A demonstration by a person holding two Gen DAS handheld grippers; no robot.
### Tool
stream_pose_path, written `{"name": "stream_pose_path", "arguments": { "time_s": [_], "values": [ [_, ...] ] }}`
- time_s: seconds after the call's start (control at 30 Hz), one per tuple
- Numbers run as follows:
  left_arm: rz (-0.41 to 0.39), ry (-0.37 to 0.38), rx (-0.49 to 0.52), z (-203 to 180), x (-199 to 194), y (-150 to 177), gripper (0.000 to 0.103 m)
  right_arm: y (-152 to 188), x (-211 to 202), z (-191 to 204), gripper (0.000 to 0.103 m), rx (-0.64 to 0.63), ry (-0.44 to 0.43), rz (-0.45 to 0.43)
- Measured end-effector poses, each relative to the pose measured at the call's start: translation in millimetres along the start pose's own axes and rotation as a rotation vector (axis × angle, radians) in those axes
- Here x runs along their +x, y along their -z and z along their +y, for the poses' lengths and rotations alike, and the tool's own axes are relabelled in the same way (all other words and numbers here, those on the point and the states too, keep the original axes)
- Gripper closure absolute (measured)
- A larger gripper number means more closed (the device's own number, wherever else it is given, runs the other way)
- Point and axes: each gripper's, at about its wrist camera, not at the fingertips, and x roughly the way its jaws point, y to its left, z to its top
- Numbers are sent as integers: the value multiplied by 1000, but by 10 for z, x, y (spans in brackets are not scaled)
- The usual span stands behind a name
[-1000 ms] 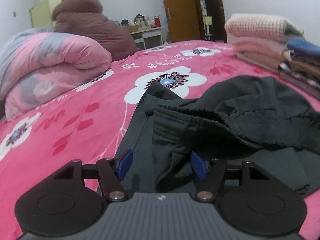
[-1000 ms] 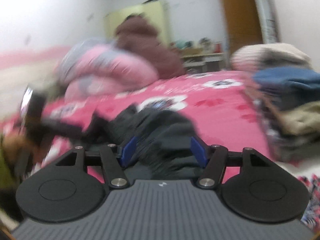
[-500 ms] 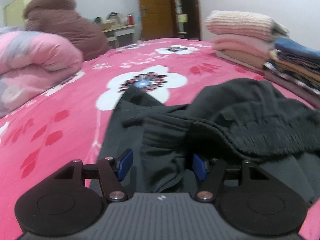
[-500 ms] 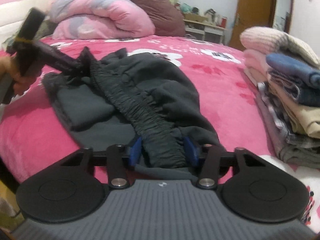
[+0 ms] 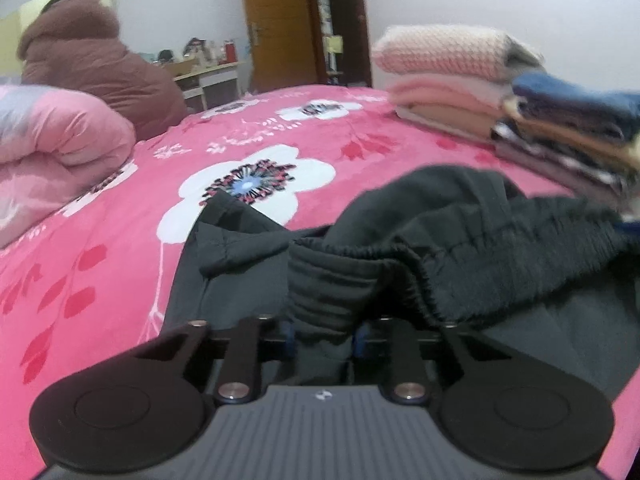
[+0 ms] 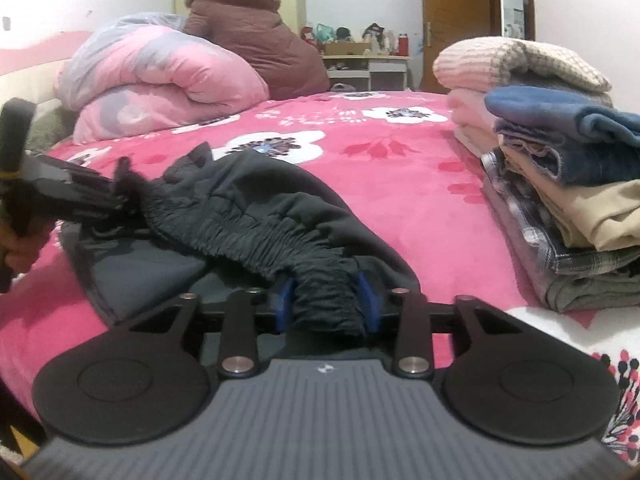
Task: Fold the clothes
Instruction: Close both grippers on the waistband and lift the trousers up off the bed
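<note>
A pair of dark grey trousers (image 6: pixel 256 216) is lying crumpled near the front edge of a bed, on a pink bedspread (image 6: pixel 392 184) printed with big white flowers. The gathered elastic waistband (image 6: pixel 256 240) is stretching between the two grippers.

The left gripper (image 5: pixel 323 334) is pinching one end of that waistband — its jaws have just been closing, and the ribbed cloth is now bunching tight between the blue pads (image 5: pixel 289 334), which are standing close together. In the right wrist view the same gripper (image 6: pixel 116 200) is showing at the left, a hand (image 6: pixel 18 248) wrapped around its handle, its tip buried in the fabric.

The right gripper (image 6: pixel 325 300) is gripping the other end of the band. Its blue pads (image 6: pixel 282 300) are pressing against both sides of a thick wad of gathered cloth, so the jaws are standing about half apart; they have just eased a touch wider, with the cloth between them.

To the right a stack of folded clothes (image 6: pixel 560 184) is sitting on the bed, well apart from the trousers. At the far left a rolled pink quilt (image 6: pixel 160 84) is resting, and behind it a person in a brown padded coat (image 6: pixel 248 32) is sitting with their back turned. A wooden door (image 6: pixel 456 16) is standing beyond — a cluttered small table (image 6: pixel 360 64) just beside it.
</note>
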Motion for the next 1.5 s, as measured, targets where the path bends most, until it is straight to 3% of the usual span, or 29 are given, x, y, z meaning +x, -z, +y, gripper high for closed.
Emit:
{"name": "stream_pose_path", "arguments": {
  "time_s": [0.07,0.17,0.3,0.4,0.47,0.5,0.63,0.67,0.87,1.1,1.5],
  "values": [
    [-25,-11,-33,14,-52,-29,85,24,-55,41,39,-26,3,-22],
    [-76,-25,-58,16,-184,-83,87,69,-66,135,30,-73,-2,-36],
    [-145,-42,-74,-4,-432,-177,89,107,36,286,27,-166,0,-21],
    [-212,-68,-79,-31,-652,-268,90,129,107,374,31,-242,74,-31],
    [-251,-87,-85,-42,-784,-319,90,107,90,346,47,-222,91,-53],
    [-271,-97,-88,-48,-849,-344,90,90,78,322,50,-204,99,-66],
    [-333,-128,-107,-72,-1070,-411,91,-40,-16,238,89,-155,151,-142],
    [-345,-134,-113,-72,-1122,-419,91,-85,-39,223,93,-148,162,-163],
    [-453,-189,-170,-12,-1550,-479,91,-450,-290,260,98,-119,135,-358],
    [-614,-271,-215,95,-2204,-613,91,-936,-595,364,99,-84,42,-567],
    [-935,-420,-163,-228,-3548,-826,91,-1423,-1443,545,99,-73,-108,-892]
  ]
}}
